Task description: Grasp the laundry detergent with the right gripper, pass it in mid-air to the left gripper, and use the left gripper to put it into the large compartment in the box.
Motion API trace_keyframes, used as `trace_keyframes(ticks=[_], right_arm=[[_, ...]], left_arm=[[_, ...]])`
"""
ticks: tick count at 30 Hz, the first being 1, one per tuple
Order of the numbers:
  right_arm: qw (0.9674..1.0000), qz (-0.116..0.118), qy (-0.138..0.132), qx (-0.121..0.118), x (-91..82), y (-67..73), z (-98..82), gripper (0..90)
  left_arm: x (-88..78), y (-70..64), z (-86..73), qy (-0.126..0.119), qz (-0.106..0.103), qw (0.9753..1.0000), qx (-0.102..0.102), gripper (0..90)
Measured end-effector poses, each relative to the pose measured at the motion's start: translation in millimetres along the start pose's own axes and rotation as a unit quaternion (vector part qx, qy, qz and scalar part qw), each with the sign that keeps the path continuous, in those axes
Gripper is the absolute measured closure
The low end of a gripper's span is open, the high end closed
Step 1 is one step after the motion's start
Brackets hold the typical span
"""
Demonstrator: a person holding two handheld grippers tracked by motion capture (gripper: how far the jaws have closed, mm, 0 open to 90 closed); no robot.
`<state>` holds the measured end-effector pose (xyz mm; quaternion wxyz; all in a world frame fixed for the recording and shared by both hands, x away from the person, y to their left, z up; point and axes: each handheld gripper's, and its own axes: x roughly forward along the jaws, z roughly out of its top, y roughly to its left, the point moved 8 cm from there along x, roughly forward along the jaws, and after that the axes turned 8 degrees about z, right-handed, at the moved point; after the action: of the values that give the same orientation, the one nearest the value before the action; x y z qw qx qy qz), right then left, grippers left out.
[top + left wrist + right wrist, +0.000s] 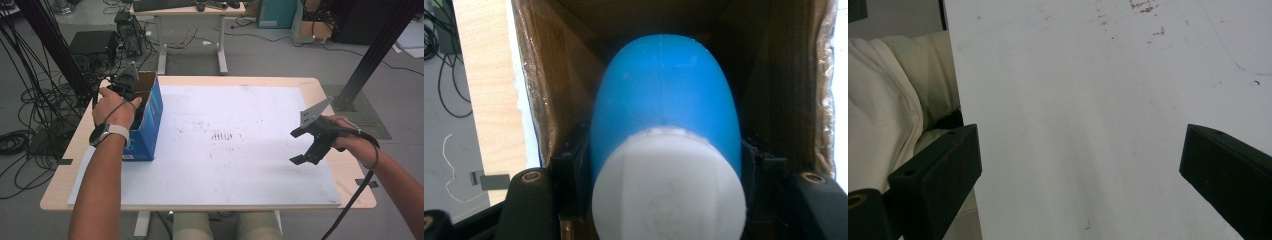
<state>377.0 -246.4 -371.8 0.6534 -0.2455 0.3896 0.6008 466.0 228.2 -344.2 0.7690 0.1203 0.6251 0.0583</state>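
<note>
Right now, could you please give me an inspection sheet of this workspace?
Surface: white board on a wooden table, dark smudges mid-board.
Job's things: blue bottle with white cap, inside the open cardboard box.
Clutter: nothing seen.
Grippers: left gripper shut on the bottle in the box; right gripper open above the board, nothing between its jaws.
Cables: black cable trails from the right gripper.
Surroundings: floor cables, second desk behind.

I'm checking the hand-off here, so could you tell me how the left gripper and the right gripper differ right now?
The left gripper is shut on a blue bottle with a white cap, while the right gripper stands open with nothing between its jaws. The left reaches into the cardboard box; the right hangs over the white sheet. Both have black jaws.
</note>
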Motion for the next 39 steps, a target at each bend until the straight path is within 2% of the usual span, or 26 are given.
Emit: trace_keyframes(ticks=[39], right_arm=[[1.0,0.002,0.002,0.001,1.3,0.2,-0.4,3.2]], left_arm=[[0.4,0.1,0.1,-0.002,-0.001,1.0,0.003,37.3]])
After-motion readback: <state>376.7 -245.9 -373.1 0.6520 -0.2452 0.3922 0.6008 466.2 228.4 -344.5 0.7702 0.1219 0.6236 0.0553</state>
